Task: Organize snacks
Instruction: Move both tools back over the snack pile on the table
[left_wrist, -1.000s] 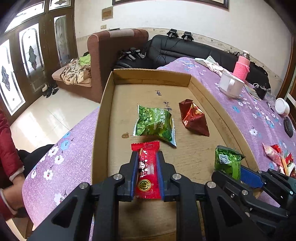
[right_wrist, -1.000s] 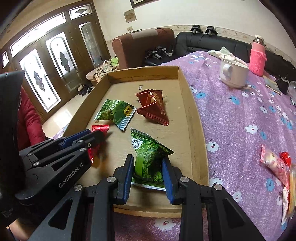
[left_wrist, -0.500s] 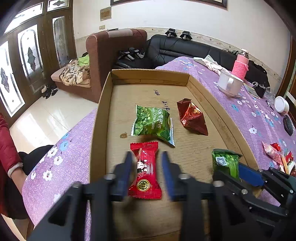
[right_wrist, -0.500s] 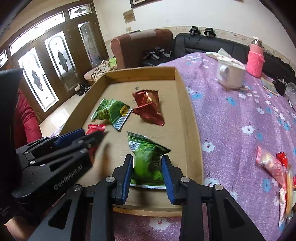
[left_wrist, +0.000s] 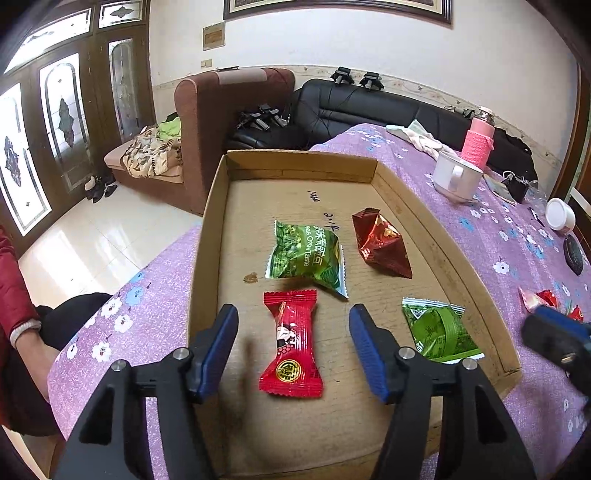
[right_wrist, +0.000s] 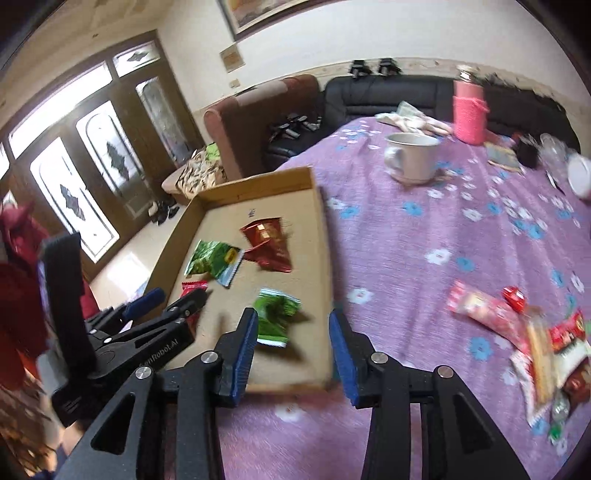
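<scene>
Both sets of fingers have just been opening and grip nothing: my left gripper (left_wrist: 291, 347) stands spread either side of the red candy pack (left_wrist: 291, 343), pads clear of it; my right gripper (right_wrist: 291, 343) is parted with empty space between its pads. Ahead of both lies the cardboard tray (left_wrist: 207, 236) on the purple tabletop (right_wrist: 424, 229). Beyond my left fingers lie a green pea pack (left_wrist: 304, 254) and dark red pouch (left_wrist: 380, 243); the small green pack (right_wrist: 275, 314) lies just ahead of my right. To my right waits the loose snack pile (right_wrist: 517, 325). I'd lift straight out so no pad drags a wrapper, then reach for one single pack from the pile.
</scene>
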